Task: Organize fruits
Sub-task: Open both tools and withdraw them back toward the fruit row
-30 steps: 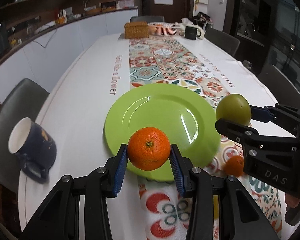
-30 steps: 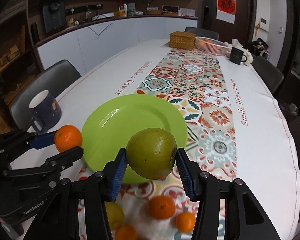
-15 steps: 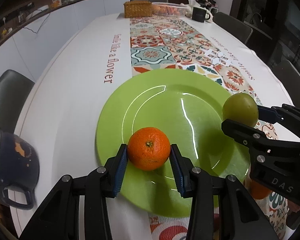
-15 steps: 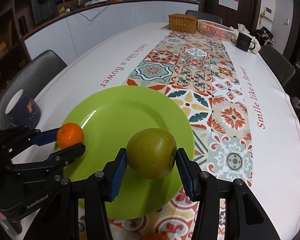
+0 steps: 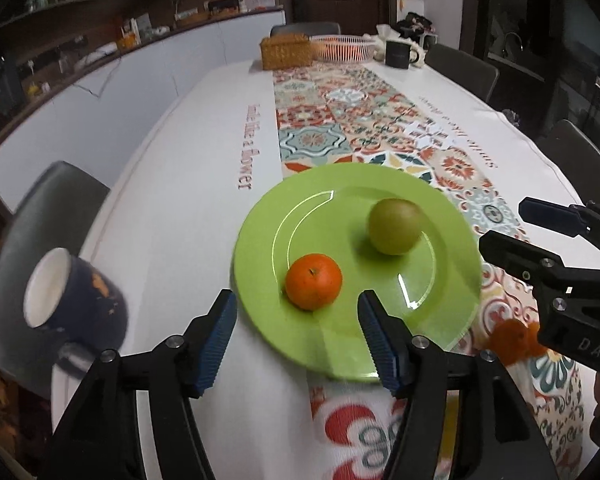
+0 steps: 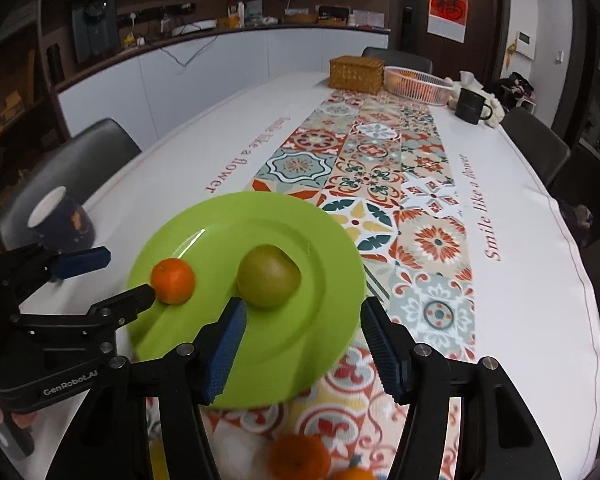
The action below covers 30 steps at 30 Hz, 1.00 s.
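Note:
A green plate (image 5: 452,292) (image 6: 332,296) lies on the table near me. An orange tangerine (image 5: 313,287) (image 6: 173,281) rests on its near left part and a green-brown apple (image 5: 394,226) (image 6: 268,275) on its middle. My left gripper (image 5: 294,340) is open and empty, just behind the tangerine; it shows in the right wrist view (image 6: 112,276) too. My right gripper (image 6: 302,344) is open and empty, just behind the apple; it also shows at the right of the left wrist view (image 5: 512,228).
A dark blue mug (image 5: 74,300) (image 6: 62,220) stands left of the plate. Loose tangerines (image 6: 300,456) (image 5: 512,338) lie on the patterned runner (image 6: 380,160) near me. A wicker box (image 6: 356,74), a white basket (image 6: 416,84) and a black mug (image 6: 470,106) stand at the far end. Chairs line the table.
Both grippers have opened and drawn back. The tangerine and the apple, held over the plate before, now rest on it.

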Tool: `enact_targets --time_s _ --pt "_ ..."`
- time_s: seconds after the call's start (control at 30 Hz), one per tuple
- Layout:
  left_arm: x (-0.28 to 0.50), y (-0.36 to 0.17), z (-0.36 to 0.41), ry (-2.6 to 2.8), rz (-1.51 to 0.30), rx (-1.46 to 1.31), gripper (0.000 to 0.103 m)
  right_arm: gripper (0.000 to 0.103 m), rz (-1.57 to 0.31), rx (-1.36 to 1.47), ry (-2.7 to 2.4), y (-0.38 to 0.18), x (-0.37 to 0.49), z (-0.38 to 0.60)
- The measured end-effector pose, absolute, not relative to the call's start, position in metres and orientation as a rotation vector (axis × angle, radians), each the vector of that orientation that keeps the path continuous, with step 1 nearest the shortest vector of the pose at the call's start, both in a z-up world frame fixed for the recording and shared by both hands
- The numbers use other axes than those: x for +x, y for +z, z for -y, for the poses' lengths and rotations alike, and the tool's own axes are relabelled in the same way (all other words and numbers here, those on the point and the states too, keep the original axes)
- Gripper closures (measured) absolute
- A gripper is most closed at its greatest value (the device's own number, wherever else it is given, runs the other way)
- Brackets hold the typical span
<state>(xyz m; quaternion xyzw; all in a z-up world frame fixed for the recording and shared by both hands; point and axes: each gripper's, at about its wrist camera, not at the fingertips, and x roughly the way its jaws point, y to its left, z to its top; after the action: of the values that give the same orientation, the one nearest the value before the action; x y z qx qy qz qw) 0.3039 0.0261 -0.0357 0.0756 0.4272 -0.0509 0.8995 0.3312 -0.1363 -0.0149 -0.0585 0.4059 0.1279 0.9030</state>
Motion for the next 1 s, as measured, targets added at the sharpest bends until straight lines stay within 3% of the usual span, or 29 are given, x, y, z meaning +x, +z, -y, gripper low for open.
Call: enact_targets --time_s 0.5,1.0 --pt "0.209 0.028 -0.009 -0.146 -0.714 0.134 0.021 0.031 -0.668 -0.089 0.278 0.047 0.240 0.164" --pt "0.127 0.034 0.014 -0.194 -0.675 0.144 0.021 0.028 -0.605 -0.129 0.272 0.059 0.155 0.191"
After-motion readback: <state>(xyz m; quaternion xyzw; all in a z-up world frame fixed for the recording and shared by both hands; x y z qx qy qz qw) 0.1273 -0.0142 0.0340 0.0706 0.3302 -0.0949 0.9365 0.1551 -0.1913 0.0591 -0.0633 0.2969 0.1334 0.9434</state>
